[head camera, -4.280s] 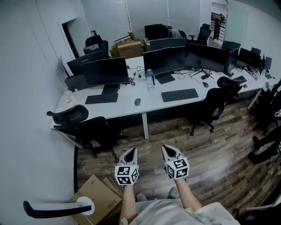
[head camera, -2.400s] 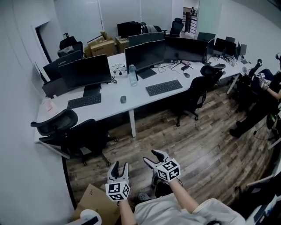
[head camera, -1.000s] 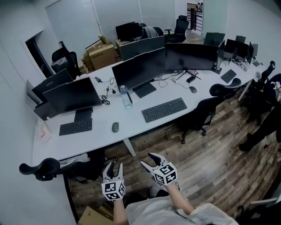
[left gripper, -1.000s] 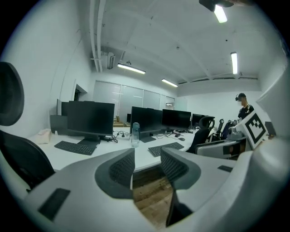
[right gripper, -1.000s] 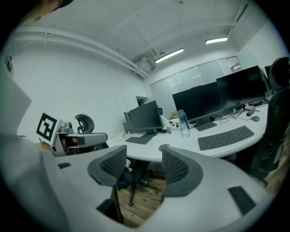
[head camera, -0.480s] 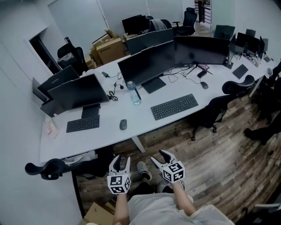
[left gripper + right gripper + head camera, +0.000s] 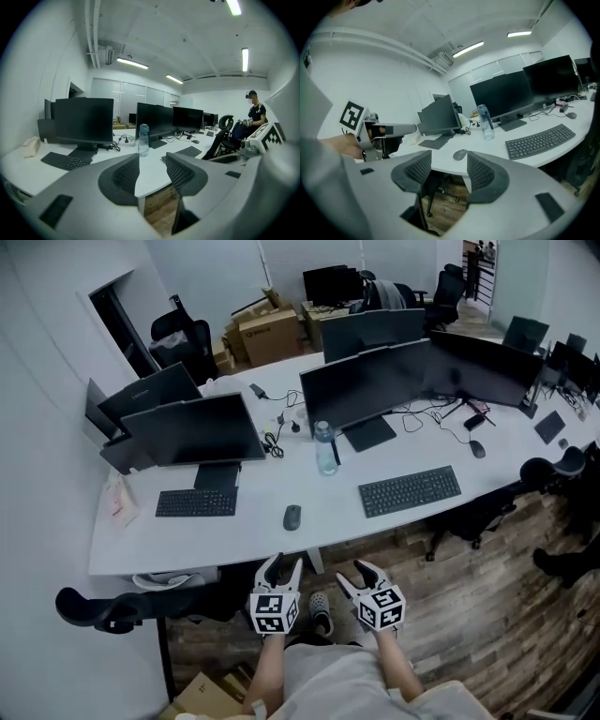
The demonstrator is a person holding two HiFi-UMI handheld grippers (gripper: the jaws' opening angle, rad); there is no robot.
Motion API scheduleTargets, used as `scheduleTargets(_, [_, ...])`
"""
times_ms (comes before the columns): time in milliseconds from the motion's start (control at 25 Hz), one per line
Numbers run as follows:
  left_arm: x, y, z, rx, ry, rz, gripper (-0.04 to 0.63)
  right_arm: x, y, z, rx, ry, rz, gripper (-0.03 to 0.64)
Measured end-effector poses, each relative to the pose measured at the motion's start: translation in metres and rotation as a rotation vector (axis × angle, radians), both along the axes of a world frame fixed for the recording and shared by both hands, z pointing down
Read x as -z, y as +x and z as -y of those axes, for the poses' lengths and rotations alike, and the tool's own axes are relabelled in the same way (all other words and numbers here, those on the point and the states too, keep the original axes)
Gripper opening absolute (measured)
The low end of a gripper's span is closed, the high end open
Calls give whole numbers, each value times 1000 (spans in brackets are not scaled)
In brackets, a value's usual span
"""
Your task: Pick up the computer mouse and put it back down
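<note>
The left gripper (image 7: pixel 284 564) and right gripper (image 7: pixel 353 572) hover with fingers apart and empty over the wood-plank floor (image 7: pixel 487 615), just short of the white desk (image 7: pixel 187 542). The computer mouse (image 7: pixel 292 517) lies near the desk's front edge, between two keyboards (image 7: pixel 196 502), with a water bottle (image 7: pixel 325 448) behind it.

computer mouse (image 7: pixel 292 517) dark grey | desk (image 7: pixel 187 542) white | monitors (image 7: pixel 192 430) and keyboards (image 7: pixel 410 491) black | floor (image 7: pixel 487 615) brown wood planks | bottle (image 7: pixel 325 448) clear, blue cap | left gripper (image 7: pixel 284 564) and right gripper (image 7: pixel 353 570) pale grey, cubes chequered black-and-white, pads (image 7: pixel 127 174) dark, ribbed
</note>
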State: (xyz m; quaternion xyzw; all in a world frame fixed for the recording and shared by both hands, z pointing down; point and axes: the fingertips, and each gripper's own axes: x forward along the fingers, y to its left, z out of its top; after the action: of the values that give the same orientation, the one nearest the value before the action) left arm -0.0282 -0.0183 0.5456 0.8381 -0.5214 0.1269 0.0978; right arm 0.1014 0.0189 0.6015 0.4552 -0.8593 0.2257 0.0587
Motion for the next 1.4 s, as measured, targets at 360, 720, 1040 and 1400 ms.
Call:
scheduleTargets(360, [-22,-20,113,37,-44,-45,189,4,-52,108,46,-4,-55,225])
scheduleTargets(720, [-80,-40,175,73,-132,-17,189,-11,-88,166,69,-44,-97,229])
scheduleTargets(1040, [-107,-45,213,75,-191,-34,190,-17,-92,188,30,-72,-98,235])
scheduleTargets(1400, [-149,-46,244,101,-323,-92,196,-28,-109,207,-15,-117,-27,239])
